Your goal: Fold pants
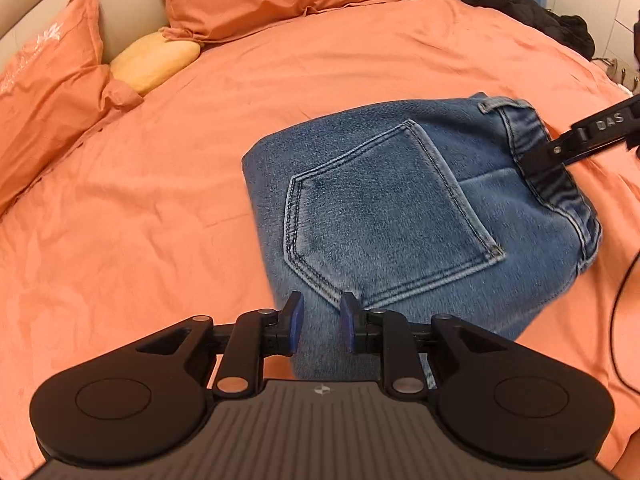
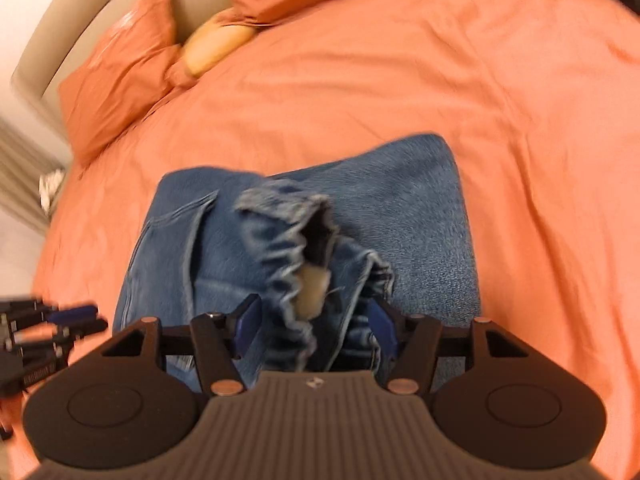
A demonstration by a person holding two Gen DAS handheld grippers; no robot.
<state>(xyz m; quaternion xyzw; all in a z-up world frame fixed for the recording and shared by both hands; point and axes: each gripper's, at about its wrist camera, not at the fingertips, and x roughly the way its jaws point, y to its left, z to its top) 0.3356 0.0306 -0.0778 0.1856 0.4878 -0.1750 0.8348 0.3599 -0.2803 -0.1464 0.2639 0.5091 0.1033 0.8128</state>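
Note:
Blue jeans [image 1: 400, 208] lie folded into a compact block on the orange bed [image 1: 200, 200], back pocket [image 1: 384, 216] facing up. My left gripper [image 1: 322, 320] hovers over the near edge of the jeans, jaws a little apart with nothing pinched between them. My right gripper [image 2: 316, 324] stands open, its jaws wide. The bunched elastic waistband [image 2: 288, 240] rises loosely between the blue pads [image 2: 246, 324], which do not press on it. In the left wrist view the right gripper [image 1: 538, 160] sits at the waistband [image 1: 532, 132]. The left gripper [image 2: 80, 320] shows blurred at the left of the right wrist view.
Orange pillows [image 1: 48, 92] and a yellow cushion [image 1: 156, 60] lean on the beige headboard [image 1: 132, 20] at the far left. A black garment [image 1: 528, 12] lies at the far right edge of the bed. A thin black cable [image 1: 620, 320] hangs at right.

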